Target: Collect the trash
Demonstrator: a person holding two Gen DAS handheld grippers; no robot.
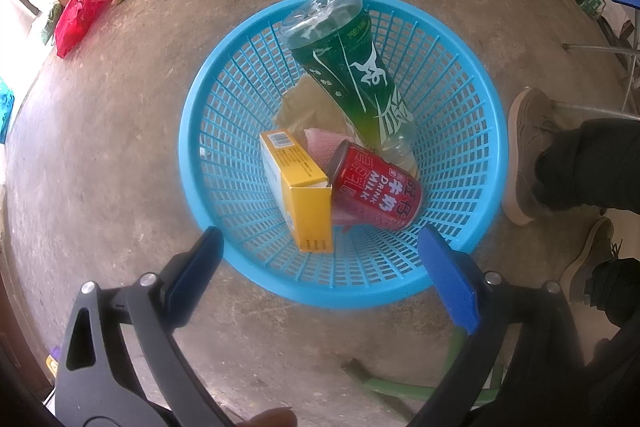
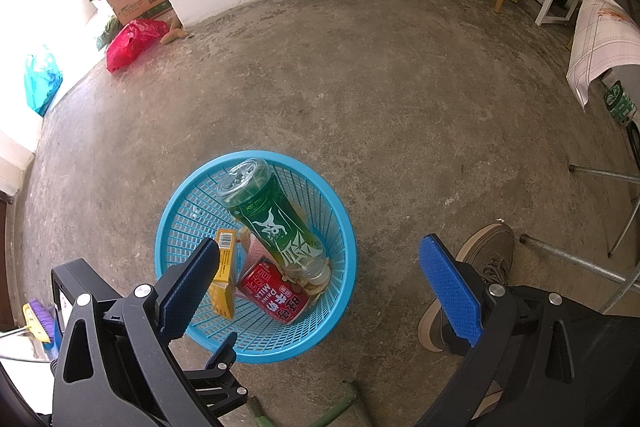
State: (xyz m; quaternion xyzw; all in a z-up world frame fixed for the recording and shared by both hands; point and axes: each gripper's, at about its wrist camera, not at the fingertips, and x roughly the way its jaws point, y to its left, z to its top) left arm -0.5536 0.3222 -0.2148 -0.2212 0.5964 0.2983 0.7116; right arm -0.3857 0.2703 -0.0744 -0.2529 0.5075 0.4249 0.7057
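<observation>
Bare concrete floor carries the blue basket, where bottle, red can and yellow box lie collected; left tool and right tool both gape empty above.

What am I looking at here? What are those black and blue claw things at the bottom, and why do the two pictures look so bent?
No robot here: a person holds a two-finger claw in each hand, each with a wide-angle camera that bends the view. One picture looks along the left gripper, the other along the right gripper. Both are open and hold nothing. On the concrete floor stands a blue basket containing a green bottle standing cap-down, a red milk can, a yellow box and some crumpled paper. The person's shoes are beside it.
</observation>
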